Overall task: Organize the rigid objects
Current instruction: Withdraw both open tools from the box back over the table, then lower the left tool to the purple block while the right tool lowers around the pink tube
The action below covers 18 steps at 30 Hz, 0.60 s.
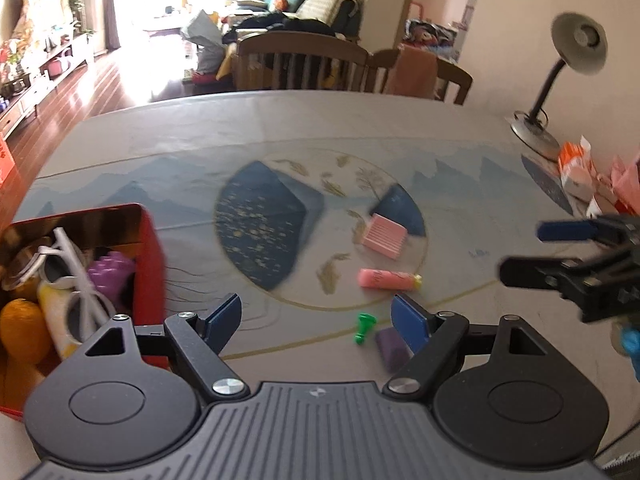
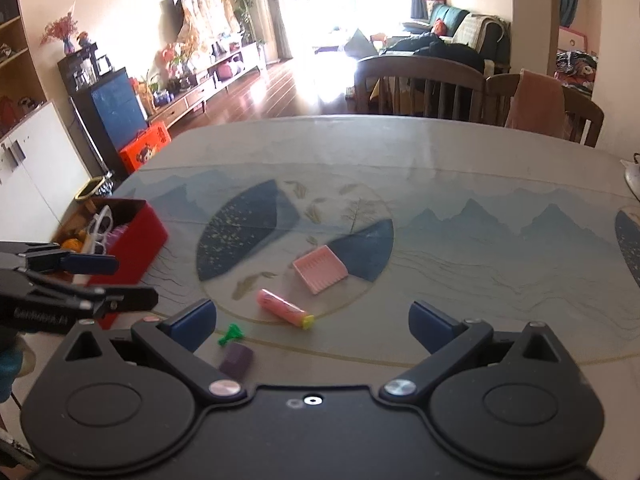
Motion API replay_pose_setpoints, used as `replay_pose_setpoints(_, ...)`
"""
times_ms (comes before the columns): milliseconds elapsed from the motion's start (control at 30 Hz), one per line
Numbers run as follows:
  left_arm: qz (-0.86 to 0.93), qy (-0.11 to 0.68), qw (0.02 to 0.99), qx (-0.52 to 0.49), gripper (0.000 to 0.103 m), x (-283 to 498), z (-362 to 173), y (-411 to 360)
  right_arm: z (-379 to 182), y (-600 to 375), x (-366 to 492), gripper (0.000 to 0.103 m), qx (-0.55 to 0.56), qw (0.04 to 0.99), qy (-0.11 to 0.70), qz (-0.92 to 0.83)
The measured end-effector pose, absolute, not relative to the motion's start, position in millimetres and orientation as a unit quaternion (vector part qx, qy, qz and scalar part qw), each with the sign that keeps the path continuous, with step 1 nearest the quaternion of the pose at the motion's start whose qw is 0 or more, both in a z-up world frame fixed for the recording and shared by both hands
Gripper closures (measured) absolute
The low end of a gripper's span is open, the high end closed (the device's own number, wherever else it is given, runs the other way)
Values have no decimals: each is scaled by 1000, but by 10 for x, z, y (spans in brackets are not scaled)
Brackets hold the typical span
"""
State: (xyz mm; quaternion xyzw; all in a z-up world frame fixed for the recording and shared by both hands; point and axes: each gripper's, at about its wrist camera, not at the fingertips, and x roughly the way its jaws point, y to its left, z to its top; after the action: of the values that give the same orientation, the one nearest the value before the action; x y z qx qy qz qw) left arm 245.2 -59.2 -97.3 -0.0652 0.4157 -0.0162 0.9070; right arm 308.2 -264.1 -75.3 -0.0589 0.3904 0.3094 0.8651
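red box (image 2: 138,240), pink tube (image 2: 285,309), purple block (image 2: 236,360).

A red box (image 1: 154,248), open on top, sits left of the left claw (image 1: 316,320) and holds white glasses (image 1: 76,280), a purple block (image 1: 112,276) and an orange piece (image 1: 24,328). Just ahead of the claw's right fingertip lie a green peg (image 1: 365,326) on its side and a purple block (image 1: 392,348). Farther ahead rest a pink tube (image 1: 388,279) with a yellow cap, lying flat, and a pink ribbed piece (image 1: 385,235).
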Motion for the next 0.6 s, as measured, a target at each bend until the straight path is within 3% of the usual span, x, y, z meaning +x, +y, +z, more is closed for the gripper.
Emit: replay_pose_setpoints(600, -53, 493, 867, -44, 21, 2692, -1463, -1204, -1245, -2327, 3552, 4, -127, 806, 441, 374)
